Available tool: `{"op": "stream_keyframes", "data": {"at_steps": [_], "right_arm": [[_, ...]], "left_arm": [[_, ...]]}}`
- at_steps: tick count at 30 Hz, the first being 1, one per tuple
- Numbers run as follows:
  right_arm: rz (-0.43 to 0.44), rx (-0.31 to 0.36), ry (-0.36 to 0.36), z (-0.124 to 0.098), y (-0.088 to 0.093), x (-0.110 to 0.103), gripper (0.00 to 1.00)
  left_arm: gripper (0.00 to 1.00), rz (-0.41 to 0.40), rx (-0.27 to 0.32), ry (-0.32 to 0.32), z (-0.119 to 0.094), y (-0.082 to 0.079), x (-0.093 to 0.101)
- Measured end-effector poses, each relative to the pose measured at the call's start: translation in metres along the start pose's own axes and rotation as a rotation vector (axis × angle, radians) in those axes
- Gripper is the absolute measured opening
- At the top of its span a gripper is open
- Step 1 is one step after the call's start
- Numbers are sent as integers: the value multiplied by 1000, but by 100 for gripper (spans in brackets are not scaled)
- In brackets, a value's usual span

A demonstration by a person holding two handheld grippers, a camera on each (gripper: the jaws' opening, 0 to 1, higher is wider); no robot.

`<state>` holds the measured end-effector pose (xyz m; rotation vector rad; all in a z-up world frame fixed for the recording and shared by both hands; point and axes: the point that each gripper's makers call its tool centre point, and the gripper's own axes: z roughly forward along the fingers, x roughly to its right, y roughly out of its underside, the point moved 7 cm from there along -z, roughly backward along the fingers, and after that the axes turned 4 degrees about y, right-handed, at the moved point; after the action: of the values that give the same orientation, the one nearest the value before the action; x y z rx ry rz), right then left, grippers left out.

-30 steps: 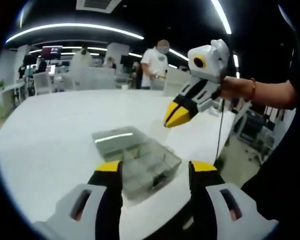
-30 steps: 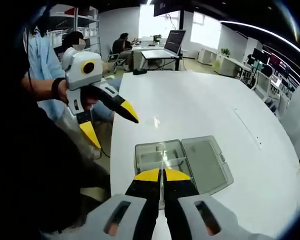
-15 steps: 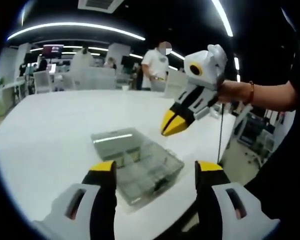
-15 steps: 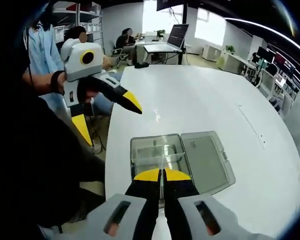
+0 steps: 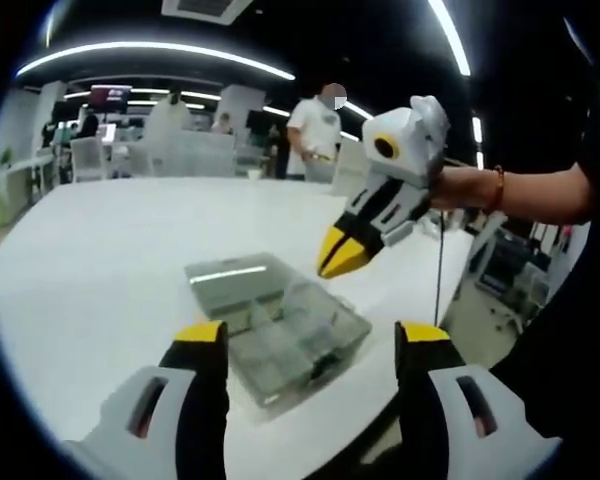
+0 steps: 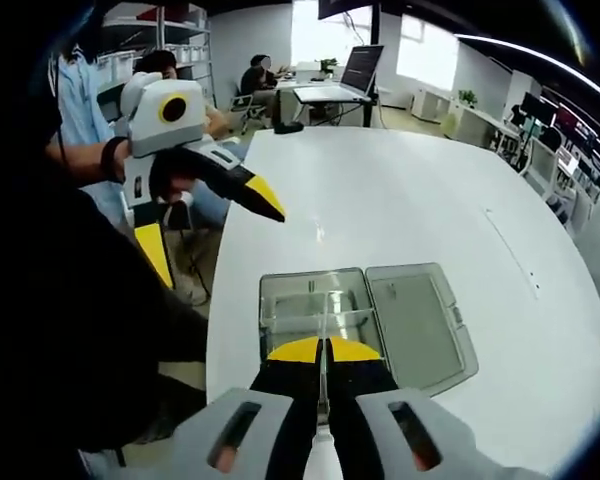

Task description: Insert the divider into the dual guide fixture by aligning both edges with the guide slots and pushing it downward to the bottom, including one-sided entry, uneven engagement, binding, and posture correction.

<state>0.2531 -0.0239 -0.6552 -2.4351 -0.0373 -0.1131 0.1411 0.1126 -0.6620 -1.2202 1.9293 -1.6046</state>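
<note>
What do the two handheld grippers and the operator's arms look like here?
Both grippers, left gripper and right gripper, have white-grey bodies, black jaws with yellow tips, and a yellow-ringed lens box. A thin black cable hangs from the right one. The wrist wears a reddish bracelet below a dark sleeve.

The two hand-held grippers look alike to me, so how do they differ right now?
The left hand-held gripper has its jaws spread wide and holds nothing; the right hand-held gripper has its jaws pinched on a thin clear divider. The left hangs off the table edge beside the clear box; the right hovers right above it. Both share yellow tips and white bodies.
</note>
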Motion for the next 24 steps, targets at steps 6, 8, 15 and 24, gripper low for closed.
{"op": "stream_keyframes", "data": {"at_steps": [6,8,15,24], "right_arm": [[9,-11,-12,5,5,-1,0],[13,-6,-17,6,5,-2,0],[1,-15,-16,9,8,-2,0],[-86,-21,-43,12,8,-4,0]], "left_arm": [[66,-6,7,-10,-1,-1,-3],[66,-7,7,-11,-2,0,-3],[66,-5,-2,-8,-2,2,-1],[66,-11,7,-13,-3,1,-3]]}}
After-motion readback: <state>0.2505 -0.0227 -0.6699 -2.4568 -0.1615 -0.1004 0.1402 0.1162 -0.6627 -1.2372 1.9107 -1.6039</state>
